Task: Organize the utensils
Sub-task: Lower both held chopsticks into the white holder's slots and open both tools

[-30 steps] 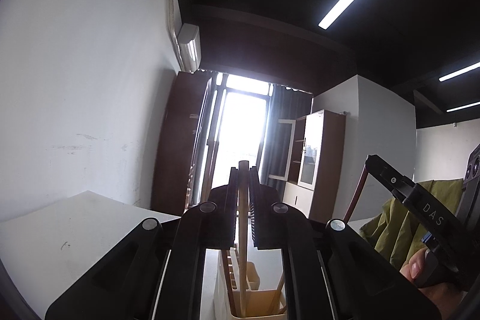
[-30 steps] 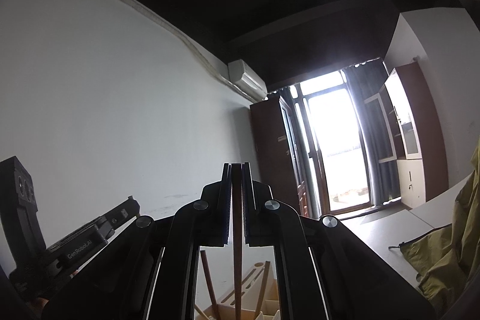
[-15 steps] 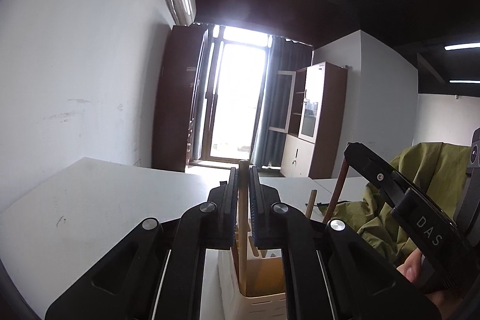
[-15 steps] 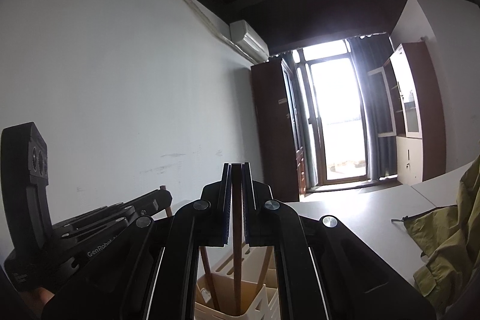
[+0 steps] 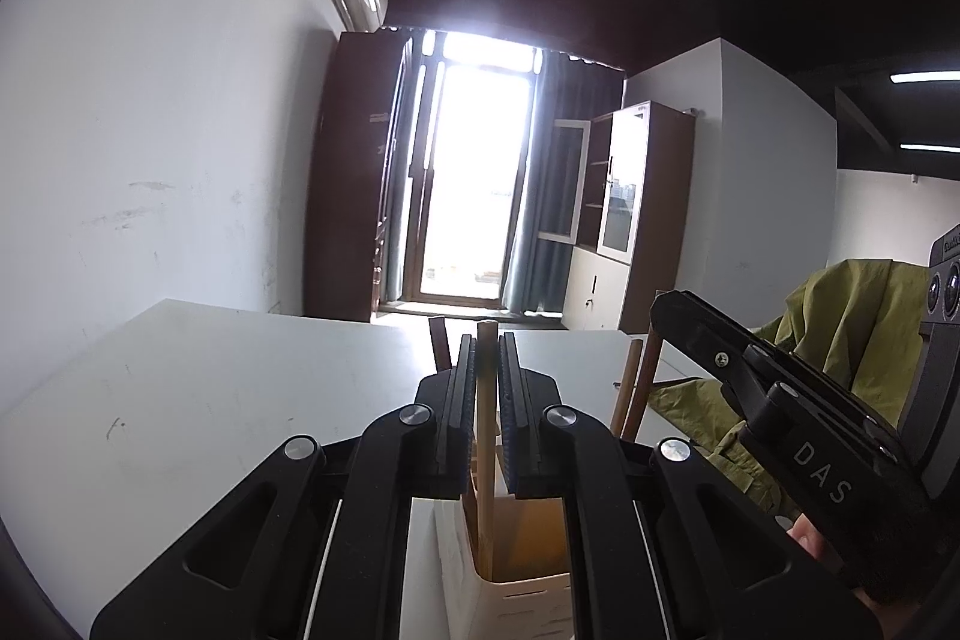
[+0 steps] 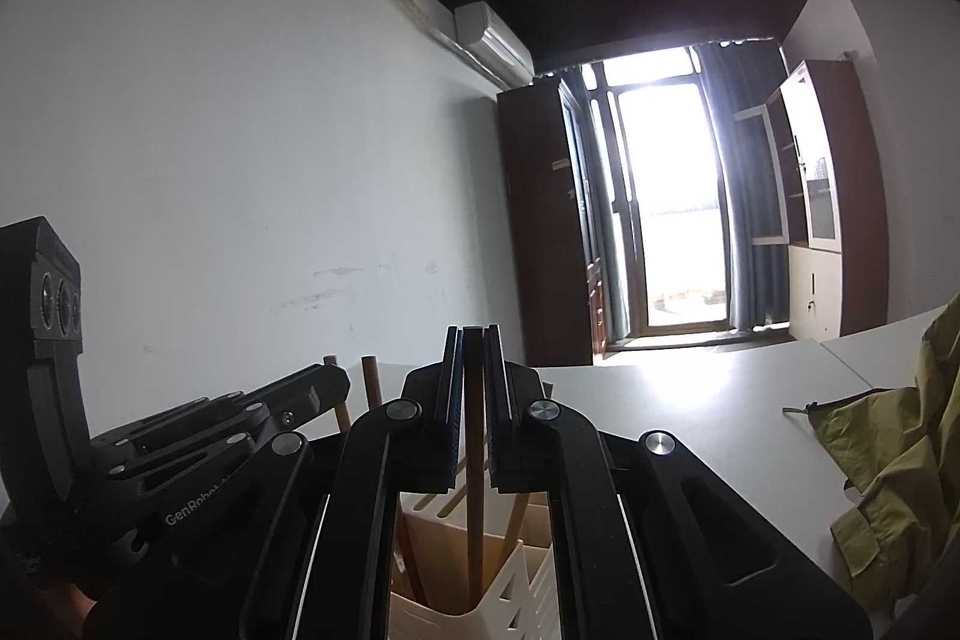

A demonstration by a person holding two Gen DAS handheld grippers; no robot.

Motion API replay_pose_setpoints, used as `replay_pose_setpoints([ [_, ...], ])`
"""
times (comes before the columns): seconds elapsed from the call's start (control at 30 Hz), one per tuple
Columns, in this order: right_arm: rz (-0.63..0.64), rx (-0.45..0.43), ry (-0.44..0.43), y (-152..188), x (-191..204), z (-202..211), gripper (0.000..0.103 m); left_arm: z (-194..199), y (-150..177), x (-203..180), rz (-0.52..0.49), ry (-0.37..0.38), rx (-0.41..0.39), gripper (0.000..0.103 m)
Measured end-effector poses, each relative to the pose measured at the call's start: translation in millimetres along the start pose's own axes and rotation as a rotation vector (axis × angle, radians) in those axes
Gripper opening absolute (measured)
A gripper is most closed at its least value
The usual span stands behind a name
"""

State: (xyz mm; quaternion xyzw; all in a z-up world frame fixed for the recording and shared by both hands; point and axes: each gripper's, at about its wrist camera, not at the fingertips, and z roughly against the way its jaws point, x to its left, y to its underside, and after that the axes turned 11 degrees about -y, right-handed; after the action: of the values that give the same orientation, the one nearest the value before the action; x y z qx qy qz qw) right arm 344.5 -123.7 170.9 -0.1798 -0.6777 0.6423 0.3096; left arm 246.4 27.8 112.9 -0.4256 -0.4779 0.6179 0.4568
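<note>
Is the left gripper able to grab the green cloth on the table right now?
Probably not: the left gripper is shut on a wooden stick over the white holder, and the green cloth lies off beside it.

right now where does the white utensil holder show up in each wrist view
Left wrist view: the white utensil holder sits at the bottom centre, under the left gripper, which is shut on a light wooden stick.
Right wrist view: the holder is again at the bottom centre, below the right gripper, which is shut on a dark wooden stick.
Shared landmark: the bright balcony door.
</note>
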Motion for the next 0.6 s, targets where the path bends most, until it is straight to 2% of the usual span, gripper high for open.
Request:
replay_pose_setpoints([
  [0.17,0.004,0.018,0.005,1.4,1.2,-2.4,0.008,-5.3,-0.6,5.4,0.024,0.0,0.033,0.007],
  [0.33,-0.006,0.043,0.034,3.9,-0.8,-3.8,0.008,-3.9,-3.6,11.2,0.037,-0.006,0.031,0.007],
  [0.4,-0.016,0.047,0.038,4.1,-3.4,-2.8,0.008,-2.7,-5.6,12.5,0.039,-0.006,0.03,0.012],
  [0.53,-0.042,0.044,0.048,3.9,-7.9,2.8,0.009,4.1,-8.1,17.1,0.048,-0.008,0.025,0.015],
  [0.6,-0.053,0.045,0.052,2.7,-8.9,5.7,0.014,7.5,-9.7,18.0,0.047,-0.009,0.025,0.018],
])
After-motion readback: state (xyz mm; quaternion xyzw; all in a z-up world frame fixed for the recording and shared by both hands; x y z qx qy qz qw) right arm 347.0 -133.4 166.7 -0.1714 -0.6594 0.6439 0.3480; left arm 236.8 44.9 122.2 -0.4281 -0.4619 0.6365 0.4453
